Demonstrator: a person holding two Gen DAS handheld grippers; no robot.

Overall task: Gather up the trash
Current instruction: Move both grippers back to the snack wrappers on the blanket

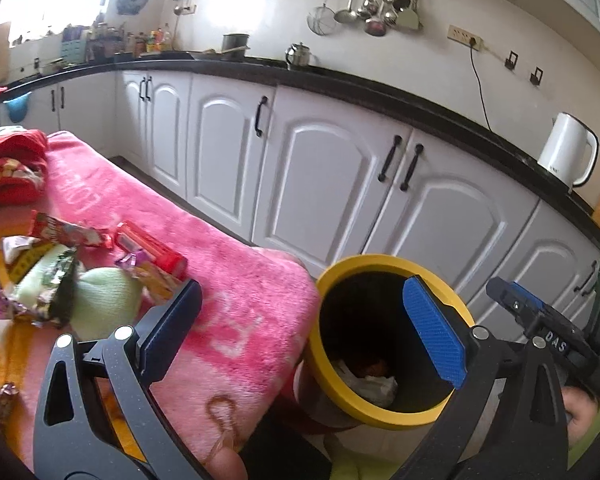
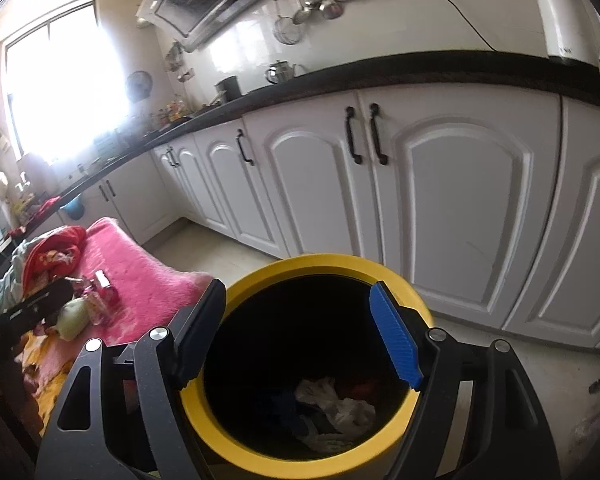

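A yellow-rimmed black trash bin (image 1: 332, 280) stands beside a table with a pink blanket (image 1: 236, 304); it fills the lower middle of the right wrist view (image 2: 260, 460). Crumpled white paper and other trash (image 2: 332, 404) lie at its bottom. Wrappers (image 1: 60, 236), a red box (image 1: 152, 248) and a pale green ball (image 1: 104, 300) lie on the blanket. My left gripper (image 1: 300, 328) is open and empty, spanning the blanket edge and the bin. My right gripper (image 2: 300, 340) is open and empty right above the bin mouth; it also shows in the left wrist view (image 1: 540, 320).
White kitchen cabinets (image 1: 320, 172) with a black countertop (image 1: 380, 88) run behind the bin. A white kettle (image 1: 568, 152) stands on the counter. Red clothes (image 1: 12, 168) are piled at the blanket's far end. Pale floor (image 2: 540, 368) lies right of the bin.
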